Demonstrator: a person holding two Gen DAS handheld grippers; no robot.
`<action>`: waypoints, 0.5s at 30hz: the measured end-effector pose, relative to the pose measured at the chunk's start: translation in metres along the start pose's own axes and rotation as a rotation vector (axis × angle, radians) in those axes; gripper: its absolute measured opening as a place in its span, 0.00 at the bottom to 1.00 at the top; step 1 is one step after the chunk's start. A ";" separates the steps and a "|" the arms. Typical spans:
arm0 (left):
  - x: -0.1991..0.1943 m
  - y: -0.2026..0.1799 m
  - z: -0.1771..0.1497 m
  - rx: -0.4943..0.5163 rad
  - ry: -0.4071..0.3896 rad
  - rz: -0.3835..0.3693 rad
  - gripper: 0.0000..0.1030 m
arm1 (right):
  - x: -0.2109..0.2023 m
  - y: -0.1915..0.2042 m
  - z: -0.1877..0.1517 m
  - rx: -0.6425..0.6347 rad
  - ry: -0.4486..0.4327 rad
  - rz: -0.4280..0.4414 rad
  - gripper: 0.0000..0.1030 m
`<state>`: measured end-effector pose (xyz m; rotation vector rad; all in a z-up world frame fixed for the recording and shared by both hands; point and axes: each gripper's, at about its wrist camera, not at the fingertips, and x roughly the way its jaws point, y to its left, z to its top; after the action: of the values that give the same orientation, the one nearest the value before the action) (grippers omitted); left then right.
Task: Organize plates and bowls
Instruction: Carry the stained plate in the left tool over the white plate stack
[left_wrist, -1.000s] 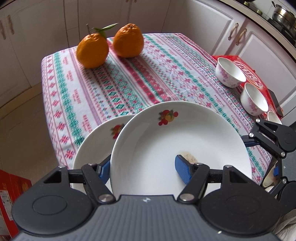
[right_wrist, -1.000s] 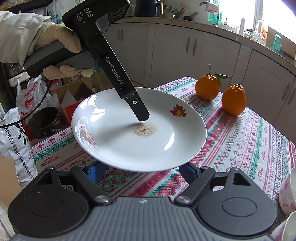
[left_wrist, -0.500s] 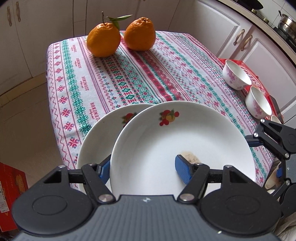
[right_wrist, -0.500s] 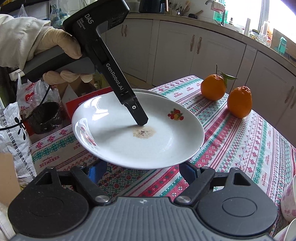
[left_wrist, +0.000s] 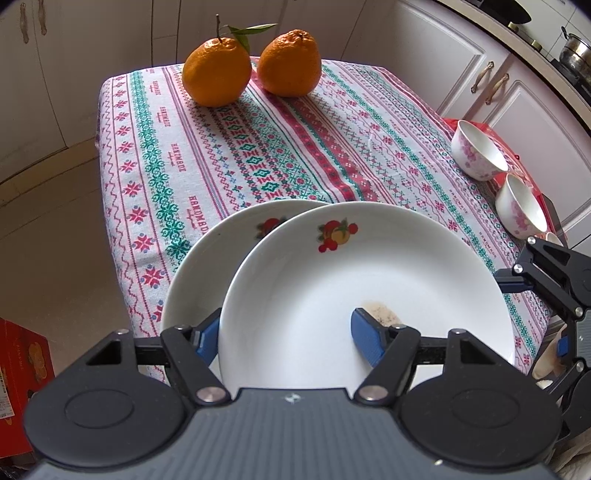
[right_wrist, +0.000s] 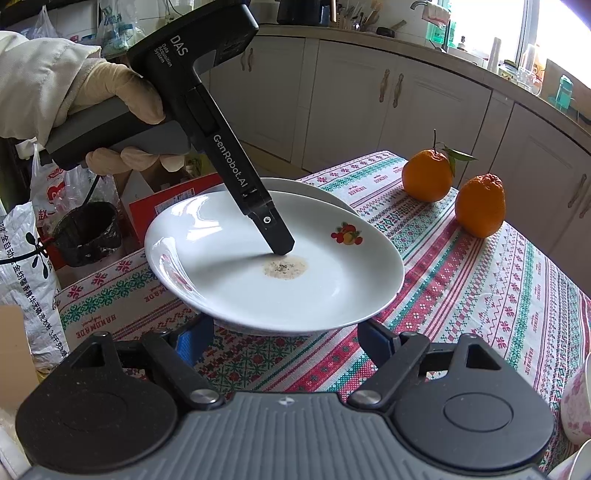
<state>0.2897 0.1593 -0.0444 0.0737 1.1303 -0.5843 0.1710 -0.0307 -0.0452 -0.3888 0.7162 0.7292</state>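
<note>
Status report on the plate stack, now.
Left gripper clamps rim of top plate, jaws just easing open. Right gripper open, empty. Top plate tilted over lower plate, offset. Oranges, bowls well clear.

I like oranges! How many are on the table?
2. One with a leafy stem and one without sit side by side at the tablecloth's far end. None seem hidden.

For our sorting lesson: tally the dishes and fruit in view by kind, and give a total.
Plates: 2, upper plate, lower plate
Bowls: 2 in plain view, far bowl, near bowl
Oranges: 2, leafy orange, bare orange
Total: 6
</note>
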 end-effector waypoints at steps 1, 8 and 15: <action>0.000 0.000 0.000 0.001 0.000 0.000 0.69 | 0.000 0.000 0.000 0.002 0.000 0.000 0.86; -0.001 -0.001 0.001 0.017 0.016 0.014 0.69 | 0.000 0.001 -0.001 0.003 -0.001 0.001 0.86; 0.000 -0.003 0.002 0.034 0.040 0.020 0.73 | -0.002 0.003 -0.003 0.001 -0.017 -0.004 0.86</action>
<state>0.2897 0.1560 -0.0430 0.1263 1.1570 -0.5864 0.1666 -0.0311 -0.0463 -0.3826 0.7000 0.7272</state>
